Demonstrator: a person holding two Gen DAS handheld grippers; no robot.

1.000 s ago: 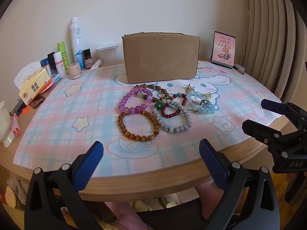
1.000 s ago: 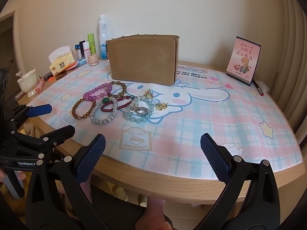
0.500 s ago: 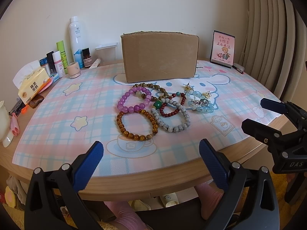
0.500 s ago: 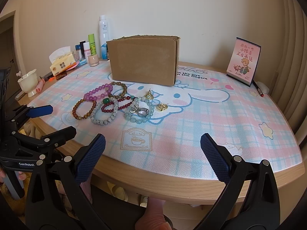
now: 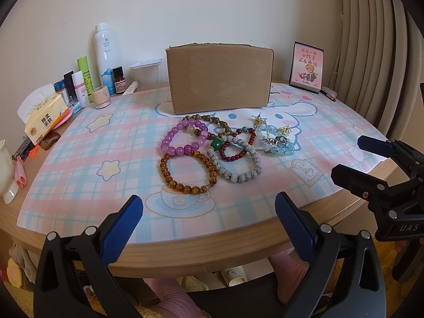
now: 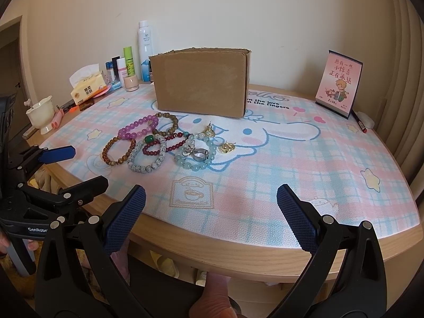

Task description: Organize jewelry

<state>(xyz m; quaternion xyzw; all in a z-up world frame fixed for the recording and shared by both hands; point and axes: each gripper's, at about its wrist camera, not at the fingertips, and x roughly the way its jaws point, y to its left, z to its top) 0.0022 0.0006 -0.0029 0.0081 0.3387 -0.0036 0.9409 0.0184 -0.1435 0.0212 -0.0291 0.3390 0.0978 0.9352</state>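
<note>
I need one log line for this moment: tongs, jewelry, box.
left tongs: open, empty | right tongs: open, empty | bracelets: piled on mat, untouched | cardboard box: behind pile

Box (image 5: 220, 79) interior hidden; cup (image 5: 5, 169) cut by frame edge.

You had a round wooden desk (image 5: 185, 249) under a pink-and-blue plaid cartoon mat (image 5: 79, 169). Along the wall behind it stood a tall white spray bottle (image 5: 104, 53), a green tube (image 5: 84, 73), a small dark-capped brown bottle (image 5: 119, 79) and a clear plastic tub (image 5: 145, 73). A yellow tissue pack (image 5: 45, 119) lay at your left edge, a white footed cup (image 6: 39, 114) near it. A pink desk calendar (image 6: 339, 84) stood far right, a red pen (image 6: 359, 123) just beside it.
</note>
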